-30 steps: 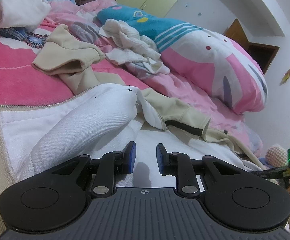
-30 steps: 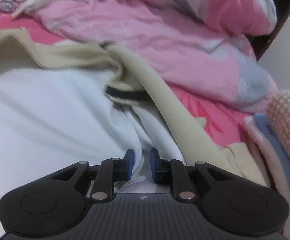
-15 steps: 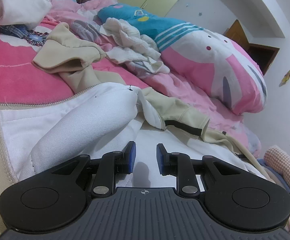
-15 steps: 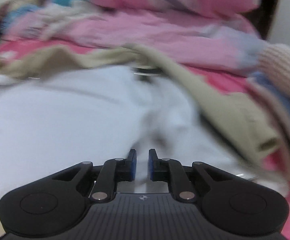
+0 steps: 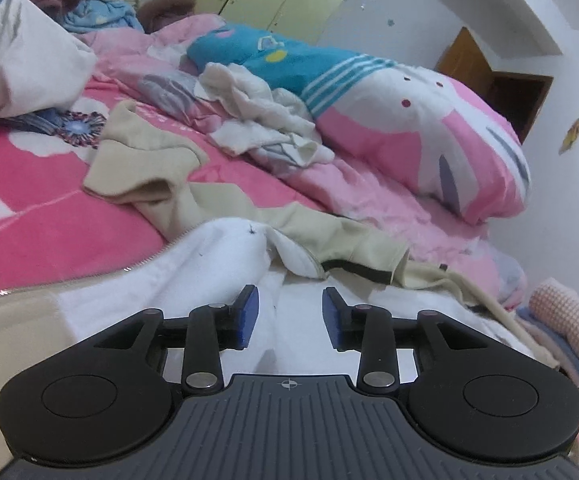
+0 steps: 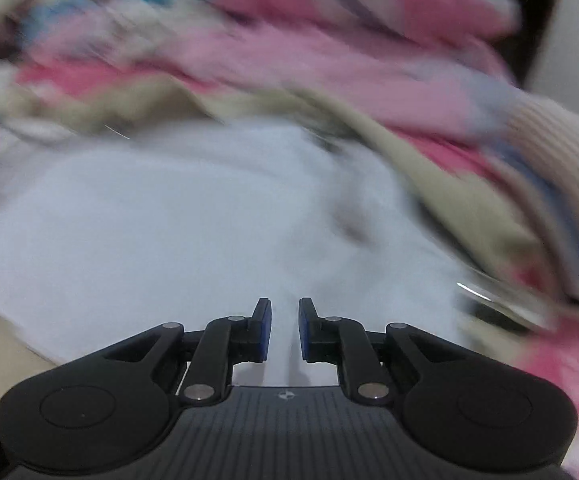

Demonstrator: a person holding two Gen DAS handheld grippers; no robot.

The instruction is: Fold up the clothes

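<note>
The left gripper (image 5: pixel 290 312) is being opened above the white garment (image 5: pixel 217 264), nothing gripped. The right gripper (image 6: pixel 285 328) fingers are being kept narrowly apart, seemingly empty.

1. A jacket (image 5: pixel 217 256) lies spread on the bed (image 5: pixel 41 184) at its near edge.
2. A rolled quilt (image 5: pixel 401 120) lies along the far side.
3. A crumpled garment (image 5: pixel 257 120) rests against the quilt.
4. Folded clothes (image 5: pixel 565 328) sit stacked at the right edge.

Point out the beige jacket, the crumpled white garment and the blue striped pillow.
beige jacket (image 5: pixel 341 236): left wrist view, on its beige outer shell.
crumpled white garment (image 5: pixel 257 112): left wrist view, on its bunched middle.
blue striped pillow (image 5: pixel 289 56): left wrist view, on its blue part.
</note>
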